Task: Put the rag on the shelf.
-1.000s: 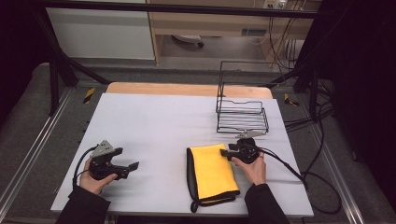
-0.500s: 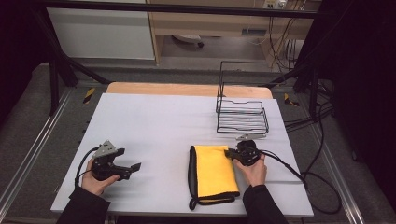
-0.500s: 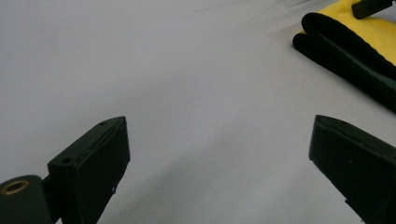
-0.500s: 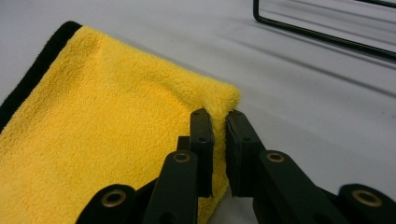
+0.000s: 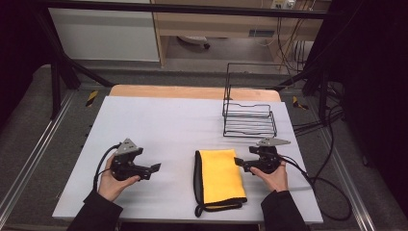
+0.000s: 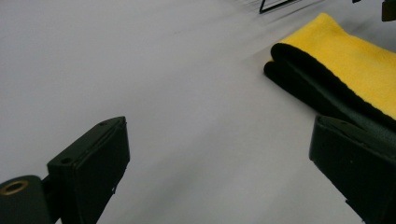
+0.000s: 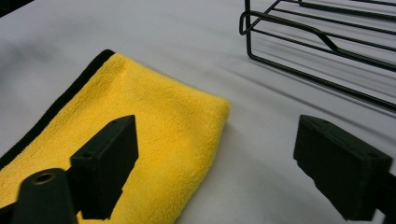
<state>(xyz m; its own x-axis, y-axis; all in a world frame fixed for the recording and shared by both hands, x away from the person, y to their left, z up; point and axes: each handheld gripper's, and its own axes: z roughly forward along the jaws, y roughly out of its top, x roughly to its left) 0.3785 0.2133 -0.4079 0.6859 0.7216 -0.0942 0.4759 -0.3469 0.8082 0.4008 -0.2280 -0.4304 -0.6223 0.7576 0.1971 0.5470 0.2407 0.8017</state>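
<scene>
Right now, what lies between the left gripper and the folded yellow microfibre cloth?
Nothing: the high view shows bare white tabletop between the left gripper and the folded yellow microfibre cloth.

The fluffy yellow cloth (image 5: pixel 219 175) lies on a smooth matt table (image 5: pixel 159 125) near a black wire rack (image 5: pixel 249 120).

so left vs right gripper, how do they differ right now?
The left gripper sits apart from the yellow cloth, with bare table between; the right gripper is at the cloth's right edge. The left points toward the cloth's black-trimmed side, the right at its yellow folded corner. Both have jaws open and empty.
</scene>
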